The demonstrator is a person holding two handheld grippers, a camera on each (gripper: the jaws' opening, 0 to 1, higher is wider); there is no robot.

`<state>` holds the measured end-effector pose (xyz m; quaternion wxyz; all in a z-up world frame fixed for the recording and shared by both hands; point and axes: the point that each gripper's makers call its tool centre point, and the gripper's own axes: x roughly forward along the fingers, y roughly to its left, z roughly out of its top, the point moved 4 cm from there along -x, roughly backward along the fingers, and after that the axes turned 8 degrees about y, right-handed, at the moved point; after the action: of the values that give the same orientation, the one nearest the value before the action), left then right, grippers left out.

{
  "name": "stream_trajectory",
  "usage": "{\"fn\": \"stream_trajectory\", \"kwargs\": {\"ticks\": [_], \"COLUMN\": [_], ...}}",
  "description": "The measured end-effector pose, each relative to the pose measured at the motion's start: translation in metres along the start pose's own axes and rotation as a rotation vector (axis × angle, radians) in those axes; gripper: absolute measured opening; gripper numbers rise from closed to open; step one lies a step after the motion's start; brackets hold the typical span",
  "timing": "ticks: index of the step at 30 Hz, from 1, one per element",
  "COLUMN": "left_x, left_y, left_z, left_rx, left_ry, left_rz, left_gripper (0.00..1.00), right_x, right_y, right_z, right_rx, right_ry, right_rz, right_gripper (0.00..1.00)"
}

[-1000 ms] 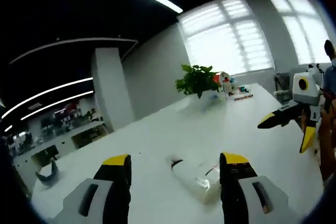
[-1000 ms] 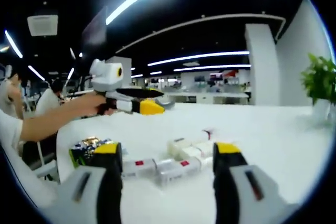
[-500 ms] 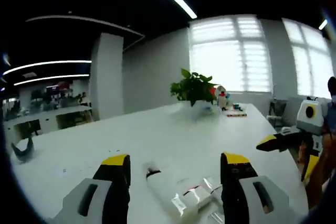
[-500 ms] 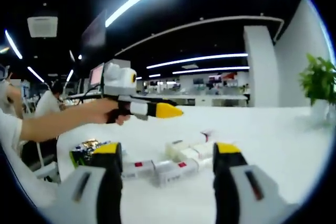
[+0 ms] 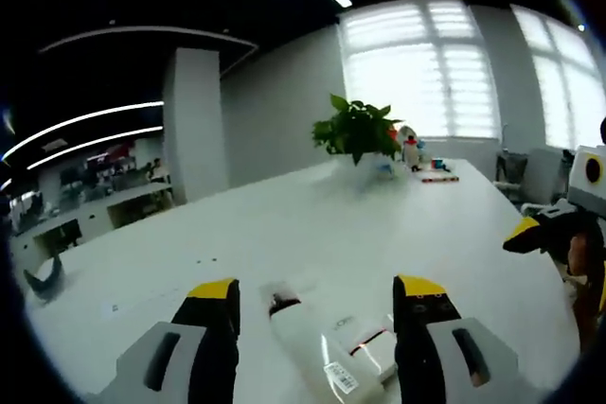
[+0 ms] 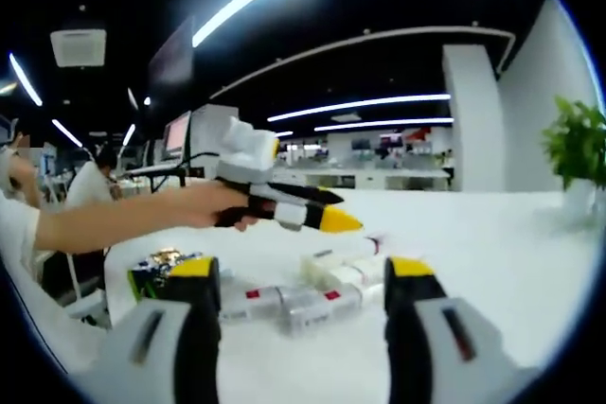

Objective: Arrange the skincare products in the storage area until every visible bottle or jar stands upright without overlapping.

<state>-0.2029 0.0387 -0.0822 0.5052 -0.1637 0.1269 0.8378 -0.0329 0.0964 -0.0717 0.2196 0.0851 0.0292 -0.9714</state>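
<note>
Left gripper [image 5: 317, 295]: mine, seen in the left gripper view as two yellow-tipped jaws rising from the bottom, spread wide, nothing between the pads. In the right gripper view it [image 6: 327, 215] comes in from the left, held in my hand [image 6: 222, 207], nose tilted down above the products.

Right gripper [image 6: 298, 281]: jaws wide apart, holding nothing. In the left gripper view its yellow tip [image 5: 525, 232] pokes in at the right edge; whether it is open there, I cannot tell.

White bottle [image 5: 303, 347]: lying on its side on the table [image 5: 284, 234], dark cap end pointing away from me, between my left jaws but touched by neither.

Clear-wrapped pack [image 5: 374, 352]: flat, just beside the white bottle, a red mark on it.

Cluster in the right gripper view: several white tubes [image 6: 346, 267] and small boxes with red labels [image 6: 284, 302], all lying flat, packed close together, some touching. None upright.

Dark packet [image 6: 161, 267]: shiny, green and gold print, at the left end of the cluster, partly behind my right gripper's left jaw.

Potted plant [image 5: 358, 130]: green, upright, far end of the table; also at the right edge of the right gripper view [image 6: 576, 144].

Small items [image 5: 417, 153]: near the plant, too small to name.

Person [image 6: 90, 177]: seated in the background, left.
</note>
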Motion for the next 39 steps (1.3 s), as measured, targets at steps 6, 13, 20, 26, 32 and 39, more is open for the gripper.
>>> {"fn": "stream_trajectory", "kwargs": {"ticks": [6, 13, 20, 26, 32, 39], "left_x": [0.015, 0.029, 0.042, 0.054, 0.058, 0.063], "left_y": [0.005, 0.011, 0.015, 0.019, 0.019, 0.02], "left_z": [-0.008, -0.014, -0.02, -0.032, -0.026, -0.026], "left_rx": [0.027, -0.033, -0.036, 0.038, -0.003, -0.038], "left_ry": [0.058, 0.087, 0.119, 0.202, 0.212, 0.209], "left_rz": [0.026, 0.013, 0.018, 0.039, 0.031, 0.061], "left_gripper": [0.61, 0.6, 0.56, 0.47, 0.47, 0.47], "right_x": [-0.002, -0.002, -0.003, -0.004, -0.007, -0.012], "right_y": [-0.004, -0.005, -0.006, -0.006, -0.006, -0.007], "right_z": [0.001, 0.0, 0.002, 0.001, 0.004, 0.004], "right_rx": [0.008, 0.008, 0.014, 0.009, 0.008, 0.011], "right_ry": [-0.011, -0.006, -0.017, -0.015, -0.026, -0.033], "right_rz": [-0.012, -0.01, -0.016, -0.015, -0.013, -0.02], "right_gripper": [0.73, 0.73, 0.73, 0.72, 0.72, 0.72]}}
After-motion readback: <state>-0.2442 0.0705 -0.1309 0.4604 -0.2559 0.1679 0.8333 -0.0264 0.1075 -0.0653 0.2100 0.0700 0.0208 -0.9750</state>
